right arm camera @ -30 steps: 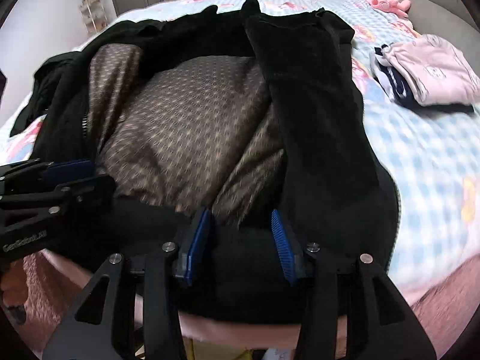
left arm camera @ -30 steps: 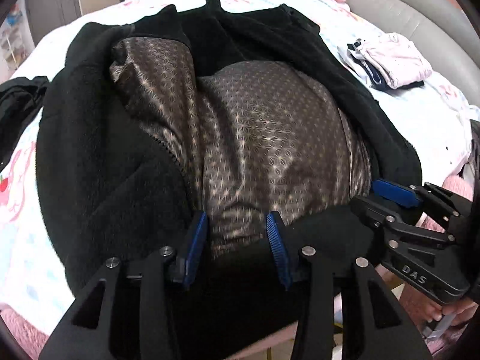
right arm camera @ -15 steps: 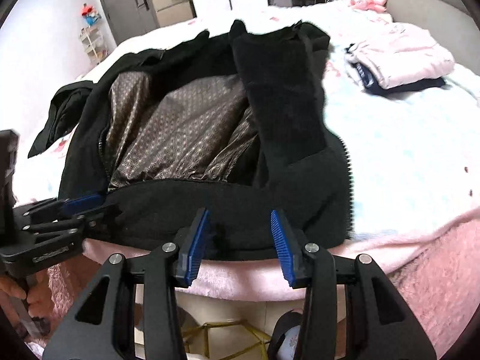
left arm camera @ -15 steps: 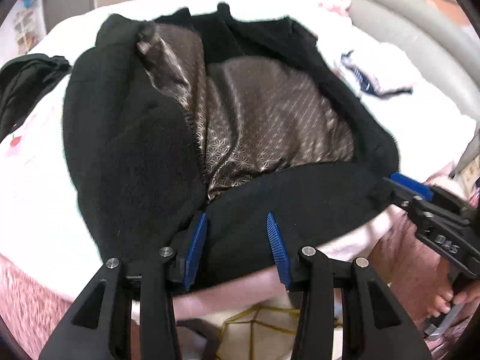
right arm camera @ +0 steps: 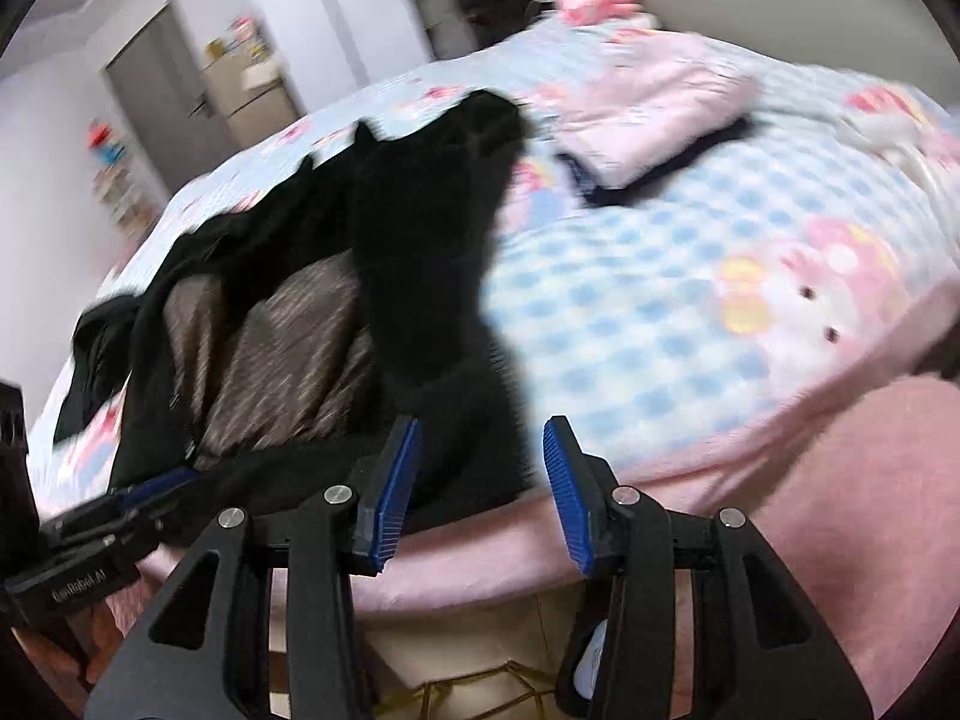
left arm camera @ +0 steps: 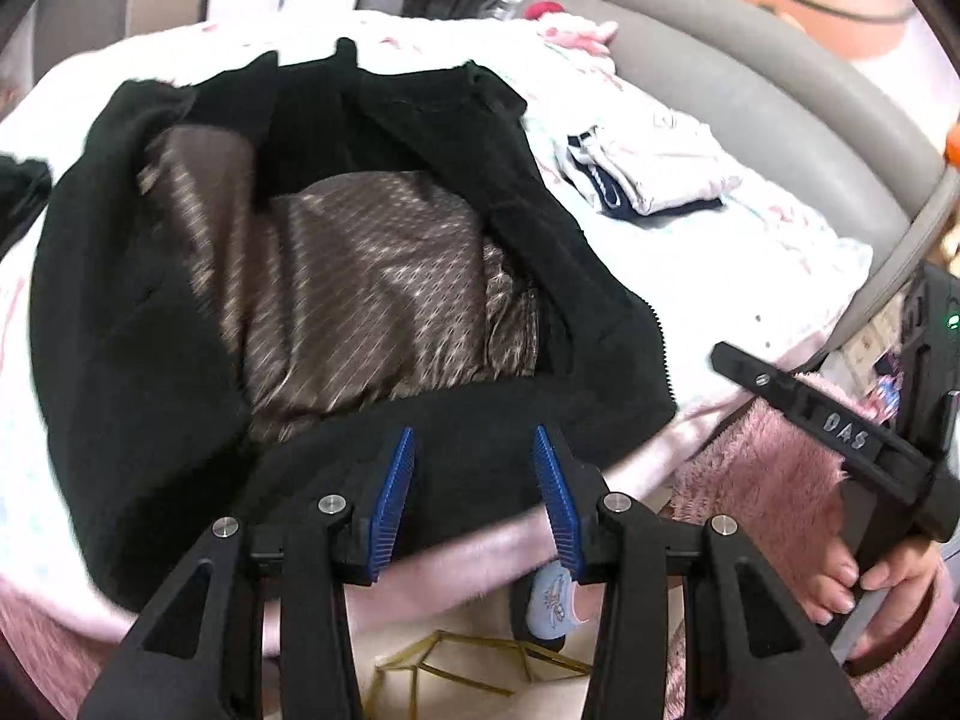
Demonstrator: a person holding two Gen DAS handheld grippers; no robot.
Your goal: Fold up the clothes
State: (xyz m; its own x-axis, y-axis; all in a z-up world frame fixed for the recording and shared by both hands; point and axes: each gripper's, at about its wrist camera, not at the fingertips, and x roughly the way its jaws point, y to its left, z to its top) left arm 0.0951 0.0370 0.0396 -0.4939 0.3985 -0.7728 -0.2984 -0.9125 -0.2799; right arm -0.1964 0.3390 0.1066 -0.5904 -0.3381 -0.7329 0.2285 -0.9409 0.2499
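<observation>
Checked bedding [right arm camera: 690,276] covers the bed on which the black fleece jacket [left arm camera: 150,372] is spread, its patterned lining [left arm camera: 360,300] exposed and its near hem folded up at the near edge. Soft, bulky and limp handling is to be expected, so the thick hem or side edges are judged the best hold. Both claws are angled downward, off the bed's near edge: the left claw [left arm camera: 474,480] and right claw [right arm camera: 477,480] are released, nothing gripped.
</observation>
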